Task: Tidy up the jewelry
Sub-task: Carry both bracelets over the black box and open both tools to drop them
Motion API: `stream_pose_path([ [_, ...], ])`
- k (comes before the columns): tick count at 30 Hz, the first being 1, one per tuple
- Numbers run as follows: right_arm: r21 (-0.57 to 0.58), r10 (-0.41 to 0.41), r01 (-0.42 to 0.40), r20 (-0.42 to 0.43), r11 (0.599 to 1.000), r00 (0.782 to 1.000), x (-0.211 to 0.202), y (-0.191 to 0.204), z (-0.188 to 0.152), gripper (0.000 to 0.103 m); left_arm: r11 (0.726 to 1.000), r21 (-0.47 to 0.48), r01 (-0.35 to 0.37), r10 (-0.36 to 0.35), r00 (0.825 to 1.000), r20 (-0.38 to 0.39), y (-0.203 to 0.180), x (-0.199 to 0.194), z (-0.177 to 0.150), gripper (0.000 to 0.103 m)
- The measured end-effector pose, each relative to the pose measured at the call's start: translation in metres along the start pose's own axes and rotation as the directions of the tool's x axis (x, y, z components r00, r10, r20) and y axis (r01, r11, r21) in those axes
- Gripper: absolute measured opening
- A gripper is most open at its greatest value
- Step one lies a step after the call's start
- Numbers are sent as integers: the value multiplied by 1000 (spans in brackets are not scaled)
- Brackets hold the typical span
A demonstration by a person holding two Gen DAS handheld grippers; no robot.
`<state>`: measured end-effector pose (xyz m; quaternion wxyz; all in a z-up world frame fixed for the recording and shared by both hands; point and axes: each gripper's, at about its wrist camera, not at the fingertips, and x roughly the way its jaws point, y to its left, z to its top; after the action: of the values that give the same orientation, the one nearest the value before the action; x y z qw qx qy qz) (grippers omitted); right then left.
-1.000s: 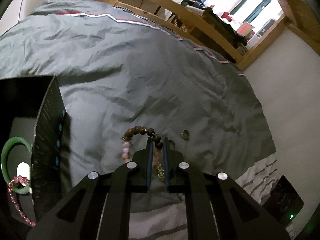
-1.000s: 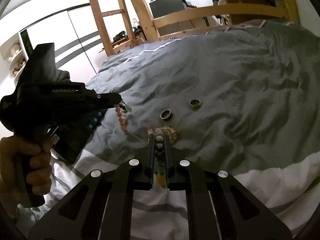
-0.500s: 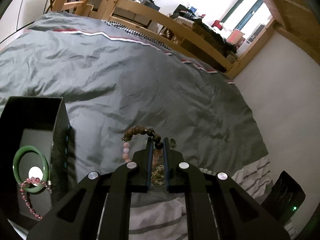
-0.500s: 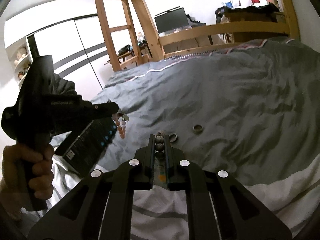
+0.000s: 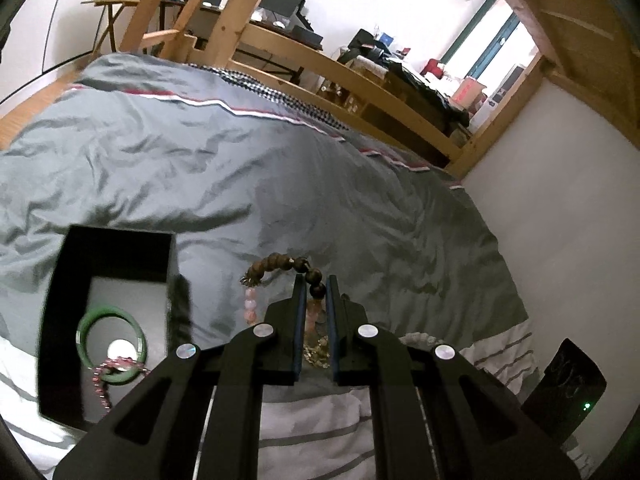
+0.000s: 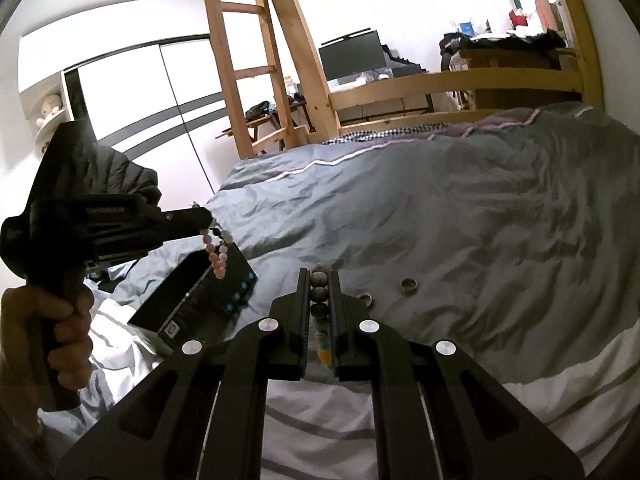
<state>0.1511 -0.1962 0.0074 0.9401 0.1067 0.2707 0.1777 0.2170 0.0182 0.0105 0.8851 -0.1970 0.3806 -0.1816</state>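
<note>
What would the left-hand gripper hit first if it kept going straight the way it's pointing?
Probably the grey duvet. The left gripper, its jaws shut on a brown and pink bead bracelet, points past the open black box on its left, and only bedding shows ahead. Depth is hard to judge through this lens.

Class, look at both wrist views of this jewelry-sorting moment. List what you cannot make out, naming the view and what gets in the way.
1. Left wrist view: the lower part of the brown and pink bead bracelet is hidden between the left hand-held gripper fingers.
2. Right wrist view: the speckled bead bracelet is mostly hidden by the right hand-held gripper.
3. Right wrist view: the inside of the black box is hidden by its wall.
4. Right wrist view: the rings are too small for detail.
</note>
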Motion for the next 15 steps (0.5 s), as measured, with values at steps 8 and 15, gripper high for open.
stream_pose_path([
  [8,-41,12,-12,5,999,1000,1,26,13,9,999,30,11,-12,1000,22,6,-30,10,8],
  [15,-65,39,-39,6,997,999,5,51,23,9,1000,20,14,-15,999,30,19,-44,14,8],
])
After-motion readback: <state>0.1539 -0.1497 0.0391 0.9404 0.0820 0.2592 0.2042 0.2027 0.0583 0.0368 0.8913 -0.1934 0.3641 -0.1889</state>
